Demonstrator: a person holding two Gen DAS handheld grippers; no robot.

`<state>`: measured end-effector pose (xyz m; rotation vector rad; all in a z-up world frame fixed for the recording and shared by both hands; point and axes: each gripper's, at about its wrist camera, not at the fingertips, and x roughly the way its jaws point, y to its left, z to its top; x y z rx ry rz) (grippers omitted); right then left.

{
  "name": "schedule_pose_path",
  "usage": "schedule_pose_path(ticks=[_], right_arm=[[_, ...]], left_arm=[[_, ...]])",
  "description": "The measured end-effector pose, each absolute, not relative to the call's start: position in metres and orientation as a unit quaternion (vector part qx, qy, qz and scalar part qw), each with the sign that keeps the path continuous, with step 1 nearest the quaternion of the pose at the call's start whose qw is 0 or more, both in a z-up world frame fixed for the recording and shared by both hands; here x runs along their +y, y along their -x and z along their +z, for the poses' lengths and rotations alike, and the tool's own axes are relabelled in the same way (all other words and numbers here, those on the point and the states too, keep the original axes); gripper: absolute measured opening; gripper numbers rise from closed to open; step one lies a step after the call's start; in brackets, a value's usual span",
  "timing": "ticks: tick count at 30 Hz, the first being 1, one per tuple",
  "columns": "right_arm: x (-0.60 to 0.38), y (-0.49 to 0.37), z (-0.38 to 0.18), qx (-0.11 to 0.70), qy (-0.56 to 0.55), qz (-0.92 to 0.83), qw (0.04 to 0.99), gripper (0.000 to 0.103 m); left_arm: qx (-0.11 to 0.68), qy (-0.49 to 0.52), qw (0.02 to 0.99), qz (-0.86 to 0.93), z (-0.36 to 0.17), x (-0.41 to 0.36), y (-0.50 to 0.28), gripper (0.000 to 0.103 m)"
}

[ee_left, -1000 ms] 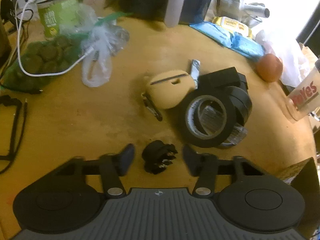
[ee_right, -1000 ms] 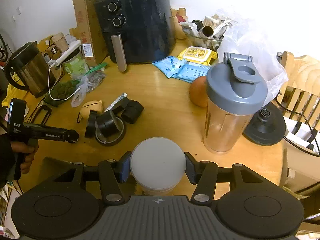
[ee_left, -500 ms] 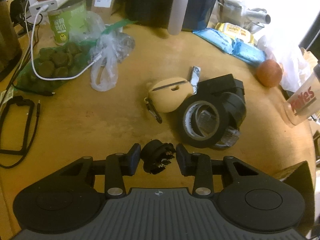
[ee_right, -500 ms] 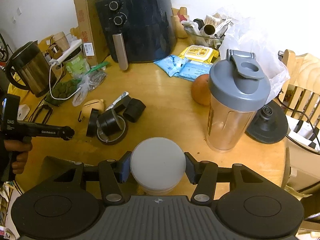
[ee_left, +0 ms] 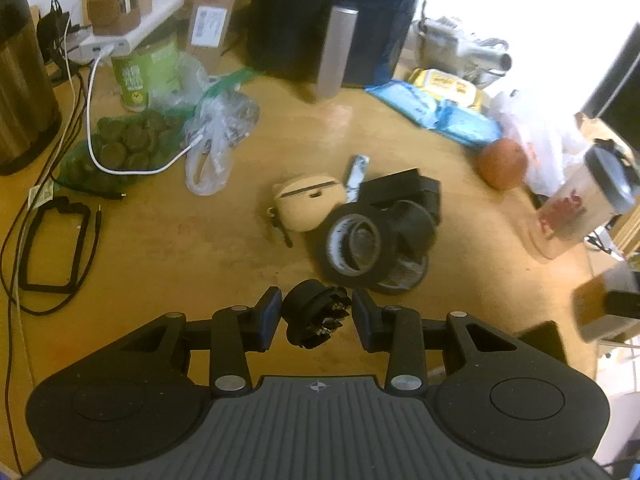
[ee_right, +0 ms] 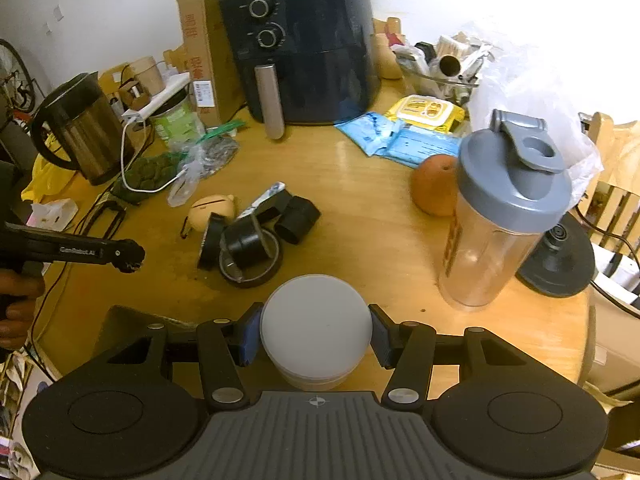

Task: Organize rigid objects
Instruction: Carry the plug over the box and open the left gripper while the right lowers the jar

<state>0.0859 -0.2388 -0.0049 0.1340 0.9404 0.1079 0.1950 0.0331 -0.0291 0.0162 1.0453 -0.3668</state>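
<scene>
In the left wrist view my left gripper (ee_left: 315, 317) is shut on a small black plug-like part (ee_left: 314, 314), held above the wooden table (ee_left: 160, 240). The right wrist view shows the same gripper (ee_right: 130, 259) from the side, carried by a hand (ee_right: 16, 308) at the left edge. My right gripper (ee_right: 316, 334) is shut on a round white-lidded container (ee_right: 316, 326) over the table's near edge. Between them lies a pile: black tape rolls (ee_left: 360, 244) (ee_right: 248, 252), a yellow earbud case (ee_left: 308, 204) (ee_right: 212, 208) and a black box (ee_left: 400, 186).
A dark air fryer (ee_right: 304, 44) stands at the back, a kettle (ee_right: 80, 128) at the left. A shaker bottle (ee_right: 500, 220) and an orange fruit (ee_right: 434, 188) are at the right. Bags of green pucks (ee_left: 124, 148), a white cable (ee_left: 120, 168), blue packets (ee_right: 400, 142) and a black frame (ee_left: 54, 252) lie about.
The left gripper closed on the black part and lifted it off the table; the pile looks further away. The right gripper and its white container have kept still.
</scene>
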Motion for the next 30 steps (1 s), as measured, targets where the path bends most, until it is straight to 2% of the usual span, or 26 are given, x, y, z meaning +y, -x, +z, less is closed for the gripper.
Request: schedule_pose_path(ticks=[13, 30], right_arm=[[-0.215, -0.078, -0.006, 0.453, -0.064, 0.082, 0.885, 0.057], [-0.180, -0.072, -0.045, 0.484, -0.035, 0.153, 0.861, 0.057]], left_arm=[[0.489, 0.001, 0.846, -0.211, -0.003, 0.028, -0.148, 0.038], [0.539, -0.003, 0.814, -0.217, -0.045, 0.014, -0.122, 0.038]])
